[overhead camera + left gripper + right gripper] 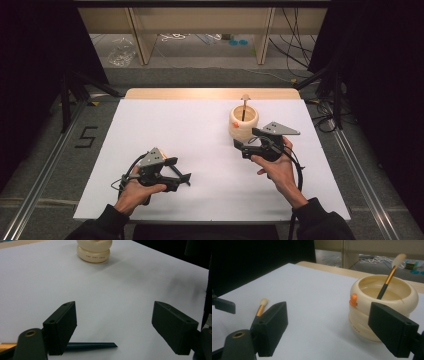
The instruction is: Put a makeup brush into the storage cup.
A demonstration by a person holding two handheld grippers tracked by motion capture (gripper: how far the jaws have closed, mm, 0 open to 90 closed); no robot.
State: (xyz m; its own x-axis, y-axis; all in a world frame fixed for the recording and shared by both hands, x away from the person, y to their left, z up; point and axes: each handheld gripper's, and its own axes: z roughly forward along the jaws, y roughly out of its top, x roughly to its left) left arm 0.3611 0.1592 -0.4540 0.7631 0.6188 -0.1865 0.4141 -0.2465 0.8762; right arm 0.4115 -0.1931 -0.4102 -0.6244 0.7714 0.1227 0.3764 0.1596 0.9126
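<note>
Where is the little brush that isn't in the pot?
The loose brush lies flat on the white table, beside the left gripper, left of the cream pot.

High view overhead facing forward, claw views low, sharing cream pot (243,123)

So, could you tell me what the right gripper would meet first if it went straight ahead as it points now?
Probably the cream pot: it stands just beyond the right gripper, slightly toward one open jaw, with a brush in it. Depth is hard to judge, so the jaw might clip its wall.
</note>
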